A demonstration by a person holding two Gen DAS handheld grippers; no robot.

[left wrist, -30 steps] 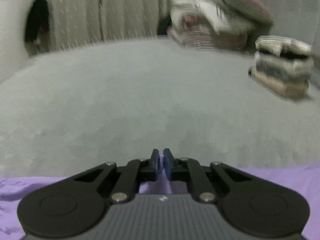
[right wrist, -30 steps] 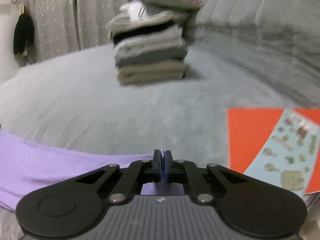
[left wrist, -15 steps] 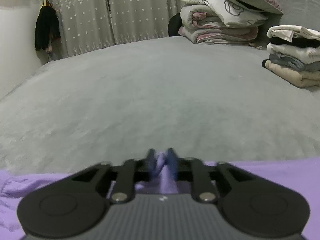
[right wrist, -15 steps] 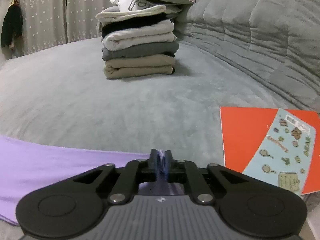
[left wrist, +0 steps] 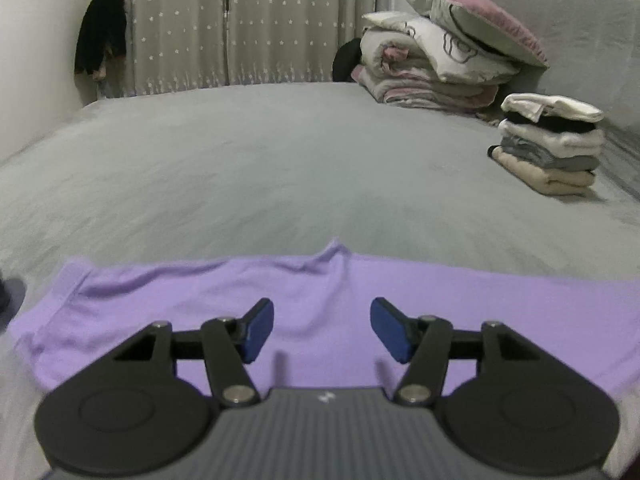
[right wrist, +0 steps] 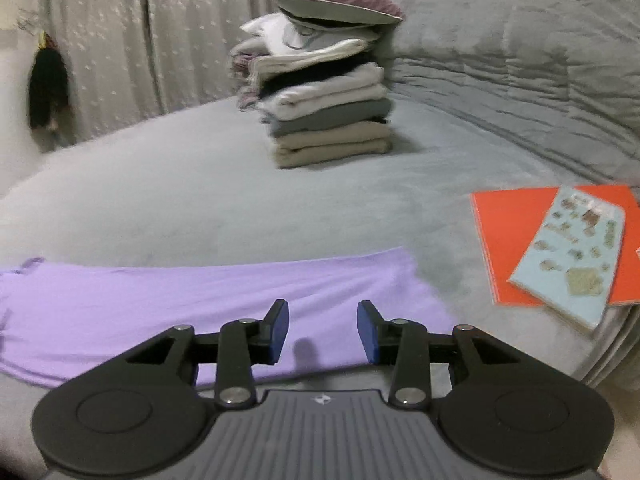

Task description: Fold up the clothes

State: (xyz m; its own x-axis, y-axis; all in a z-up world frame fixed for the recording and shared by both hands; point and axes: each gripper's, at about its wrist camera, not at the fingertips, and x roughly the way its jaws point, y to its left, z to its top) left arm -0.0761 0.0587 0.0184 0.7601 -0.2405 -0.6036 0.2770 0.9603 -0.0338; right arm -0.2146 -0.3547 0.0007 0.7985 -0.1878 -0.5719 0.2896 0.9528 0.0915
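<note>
A purple garment (left wrist: 320, 292) lies flat across the near part of the grey bed (left wrist: 280, 152), with a small peak in its far edge. My left gripper (left wrist: 322, 330) hovers over the garment's left part; its jaws are opening and nothing sits between the blue pads (left wrist: 260, 328). In the right wrist view the same purple garment (right wrist: 200, 296) ends at a right edge just beyond my right gripper (right wrist: 323, 332). That gripper's jaws are opening too, with only air between its pads (right wrist: 280, 330).
A stack of folded clothes (right wrist: 328, 120) stands on the far right of the bed, also seen as the folded clothes (left wrist: 552, 144) in the left view. Bedding and pillows (left wrist: 448, 60) are piled behind. An orange folder with a sticker sheet (right wrist: 560, 248) lies at the right. Curtains (left wrist: 240, 24) hang at the back.
Both grippers were shut on the purple fabric's edge; now both have let go, opened and pulled back toward me. The garment lies spread on the bed in front of the fingers.
</note>
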